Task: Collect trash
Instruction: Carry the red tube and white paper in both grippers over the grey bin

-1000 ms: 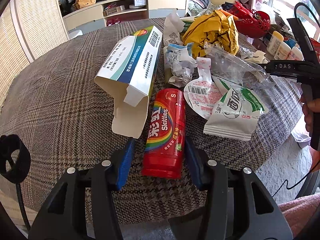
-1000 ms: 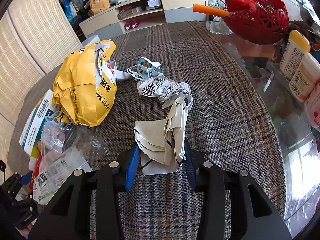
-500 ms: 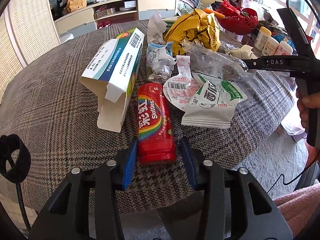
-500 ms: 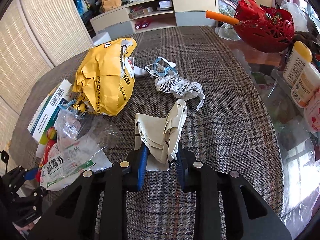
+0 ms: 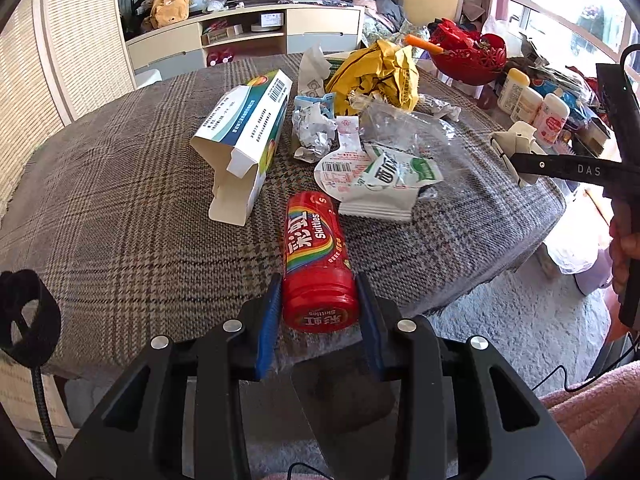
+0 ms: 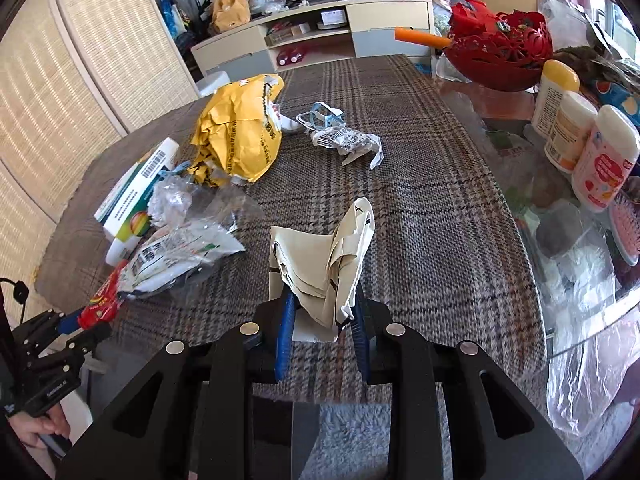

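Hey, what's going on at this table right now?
A person is clearing trash off a plaid-covered table, with a handheld gripper in each hand. The left gripper is shut on a red Skittles tube, at the table's near edge. The right gripper is shut on a crumpled beige paper bag. A yellow bag, an open carton, and plastic wrappers lie uncollected on the table.

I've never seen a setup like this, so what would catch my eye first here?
Probably the red candy tube, pinched in the left claw at the near table edge. Then the crumpled beige paper gripped by the right claw, and the big yellow crumpled bag behind, amid wrappers on the plaid tablecloth.
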Tool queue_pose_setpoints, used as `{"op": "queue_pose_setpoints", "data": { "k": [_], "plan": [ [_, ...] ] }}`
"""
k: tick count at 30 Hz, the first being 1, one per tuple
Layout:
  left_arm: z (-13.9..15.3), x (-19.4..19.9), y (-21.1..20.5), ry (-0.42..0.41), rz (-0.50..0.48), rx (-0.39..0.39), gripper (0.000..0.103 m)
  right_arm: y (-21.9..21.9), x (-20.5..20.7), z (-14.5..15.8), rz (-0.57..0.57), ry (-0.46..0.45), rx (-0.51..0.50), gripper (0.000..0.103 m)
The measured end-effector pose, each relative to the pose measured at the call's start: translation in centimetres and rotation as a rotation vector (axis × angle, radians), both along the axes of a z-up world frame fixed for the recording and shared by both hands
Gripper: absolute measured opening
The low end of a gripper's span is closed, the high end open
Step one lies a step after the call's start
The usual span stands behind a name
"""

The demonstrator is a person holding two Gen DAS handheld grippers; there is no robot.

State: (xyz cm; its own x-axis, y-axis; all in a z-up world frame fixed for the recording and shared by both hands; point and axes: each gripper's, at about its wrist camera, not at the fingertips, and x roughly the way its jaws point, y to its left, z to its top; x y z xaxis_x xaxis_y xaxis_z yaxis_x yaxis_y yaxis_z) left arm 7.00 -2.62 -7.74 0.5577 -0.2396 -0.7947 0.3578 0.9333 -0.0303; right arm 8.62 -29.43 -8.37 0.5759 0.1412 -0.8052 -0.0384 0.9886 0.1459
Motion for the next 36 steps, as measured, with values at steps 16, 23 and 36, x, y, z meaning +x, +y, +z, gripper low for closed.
{"op": "queue_pose_setpoints", "data": {
  "k": [16, 23, 36],
  "plan": [
    [-0.3, -10.0, 1.0, 0.002, 0.021, -0.045, 0.033, 5.7, -10.0, -1.7, 0.123, -0.031, 0.075, 0.027],
    [-4.5, -11.4, 0.9, 0.081, 0.043, -0.052, 0.033, 7.3, -11.4, -5.7, 0.126, 0.056, 0.080, 0.027],
    [-13.9, -10.5, -0.1, 0.259, 0.093, -0.071, 0.033, 8.4, -10.3, -14.5, 0.081, 0.260, 0.104, 0.027]
  ]
}}
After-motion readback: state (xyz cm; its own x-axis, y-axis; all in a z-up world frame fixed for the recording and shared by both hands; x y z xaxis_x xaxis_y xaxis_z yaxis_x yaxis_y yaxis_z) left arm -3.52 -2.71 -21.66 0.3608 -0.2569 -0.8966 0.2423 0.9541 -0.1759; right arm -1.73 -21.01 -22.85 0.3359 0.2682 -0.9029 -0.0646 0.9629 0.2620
